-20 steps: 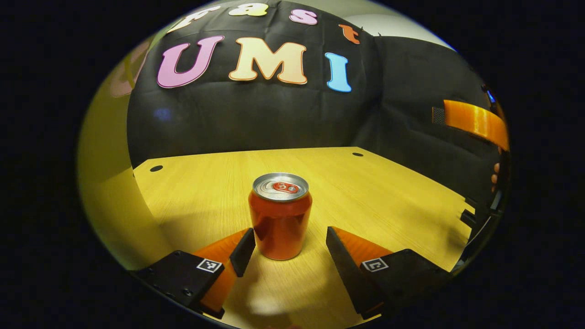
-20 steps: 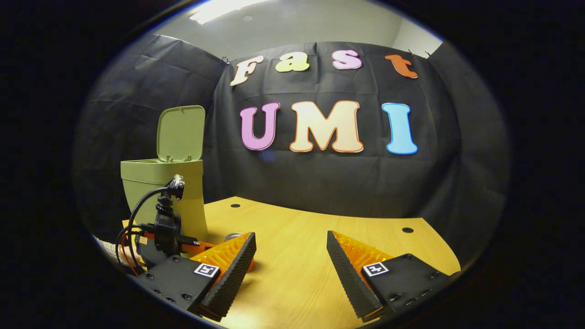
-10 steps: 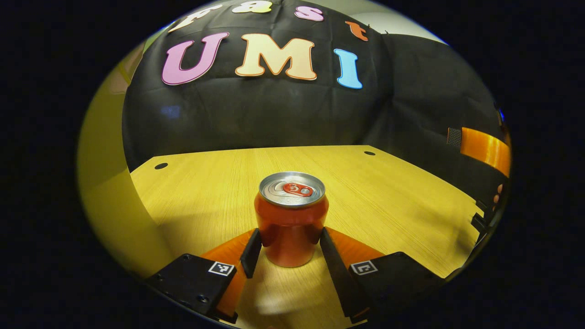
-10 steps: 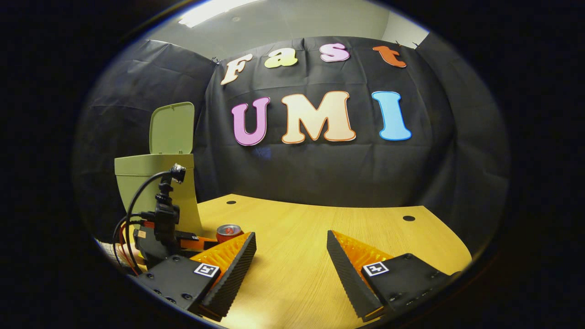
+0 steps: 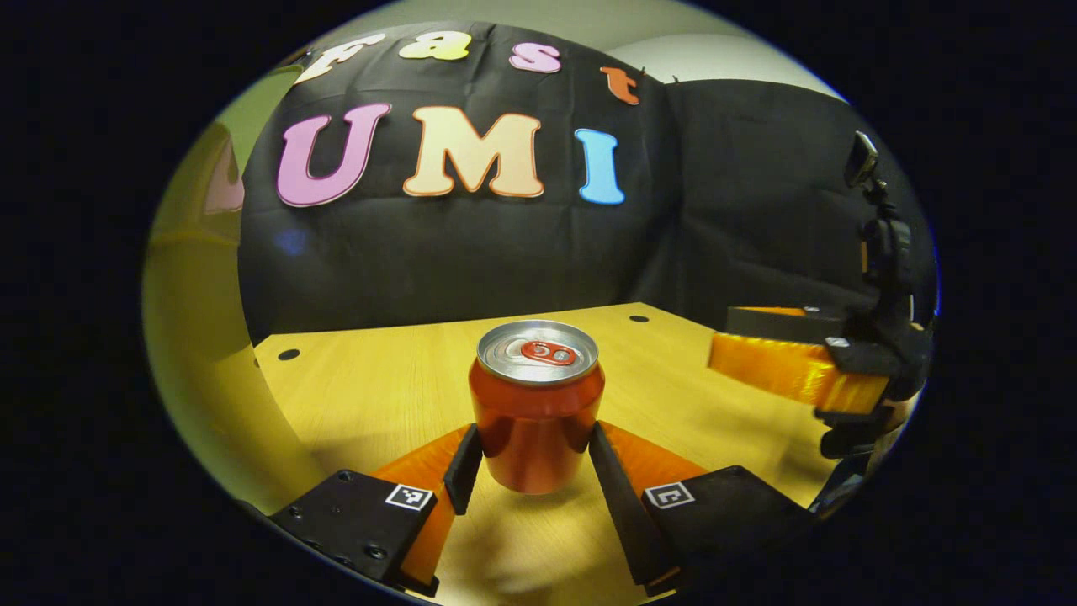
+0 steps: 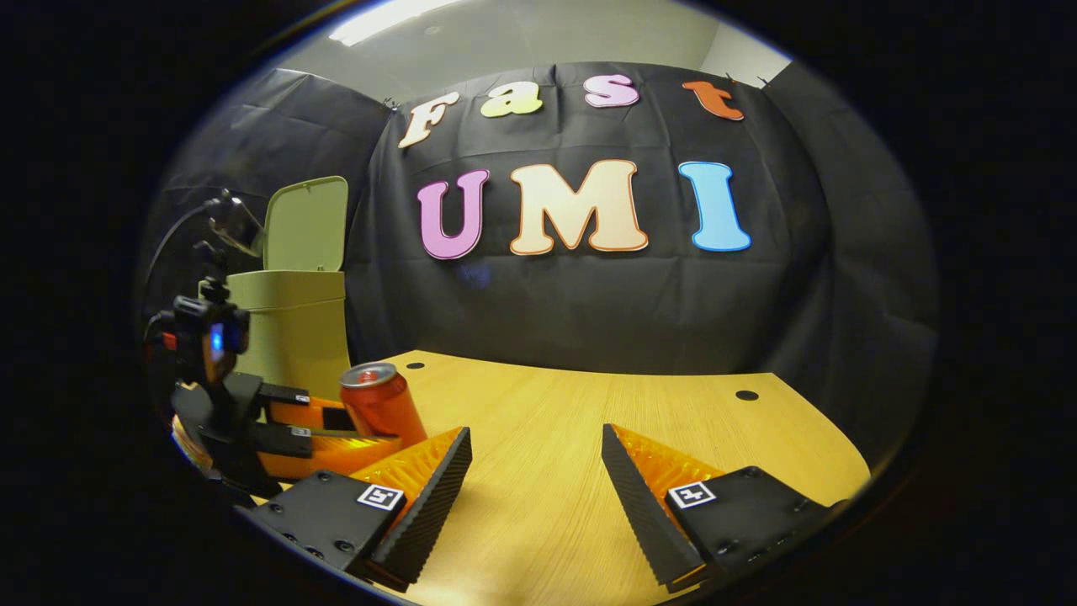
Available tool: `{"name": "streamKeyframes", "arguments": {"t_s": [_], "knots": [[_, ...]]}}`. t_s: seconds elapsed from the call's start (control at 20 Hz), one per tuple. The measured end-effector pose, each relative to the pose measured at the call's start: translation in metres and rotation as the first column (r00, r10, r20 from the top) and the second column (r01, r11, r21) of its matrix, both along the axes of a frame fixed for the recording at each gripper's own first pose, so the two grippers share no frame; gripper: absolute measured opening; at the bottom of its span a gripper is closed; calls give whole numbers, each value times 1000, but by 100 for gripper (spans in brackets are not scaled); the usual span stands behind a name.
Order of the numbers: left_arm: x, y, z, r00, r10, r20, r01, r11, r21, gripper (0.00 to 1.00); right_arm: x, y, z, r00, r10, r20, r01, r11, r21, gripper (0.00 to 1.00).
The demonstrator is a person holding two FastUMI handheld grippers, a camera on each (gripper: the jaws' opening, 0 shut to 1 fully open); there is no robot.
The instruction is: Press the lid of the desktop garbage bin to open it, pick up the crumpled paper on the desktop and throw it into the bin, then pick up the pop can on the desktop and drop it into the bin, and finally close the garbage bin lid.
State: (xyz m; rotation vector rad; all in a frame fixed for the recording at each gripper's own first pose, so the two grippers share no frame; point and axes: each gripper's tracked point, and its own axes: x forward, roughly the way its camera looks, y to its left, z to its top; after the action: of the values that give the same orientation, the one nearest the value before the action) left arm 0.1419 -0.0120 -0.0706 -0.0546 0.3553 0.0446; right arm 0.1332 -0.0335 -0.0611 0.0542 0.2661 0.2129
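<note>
A: Left gripper view: the bin's (image 5: 198, 337) green wall is blurring at the edge, its top cut off.
B: The pop can (image 5: 537, 404), glossy red with a silver top, is sitting upright, pinched by the left gripper (image 5: 530, 459) above the wooden desktop (image 5: 379, 387).
A: The right gripper (image 6: 535, 471) is gaping (nothing between its ridged pads), and the bin's lid (image 6: 305, 223) is standing open at the desktop's far-left corner.

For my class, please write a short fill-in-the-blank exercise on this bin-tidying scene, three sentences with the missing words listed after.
1. The left gripper is shut on the pop ____.
2. The lid of the garbage bin stands ____.
3. The right gripper holds nothing; its fingers are ____ above the wooden desktop.

Missing words: can; open; open
</note>
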Motion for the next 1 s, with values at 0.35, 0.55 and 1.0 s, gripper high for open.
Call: {"name": "streamKeyframes", "arguments": {"t_s": [0.35,0.55,1.0], "knots": [[-41,-22,62,996,-77,42,79,995,-59,76,7,13,-5,1000,0,-10,0,1000,9,98],[-59,-34,107,987,-147,65,152,985,-79,76,14,21,-15,1000,-1,-28,1,1000,22,98],[-79,49,244,977,-35,211,17,996,90,75,18,39,-39,999,3,-51,-2,1000,18,98]]}}
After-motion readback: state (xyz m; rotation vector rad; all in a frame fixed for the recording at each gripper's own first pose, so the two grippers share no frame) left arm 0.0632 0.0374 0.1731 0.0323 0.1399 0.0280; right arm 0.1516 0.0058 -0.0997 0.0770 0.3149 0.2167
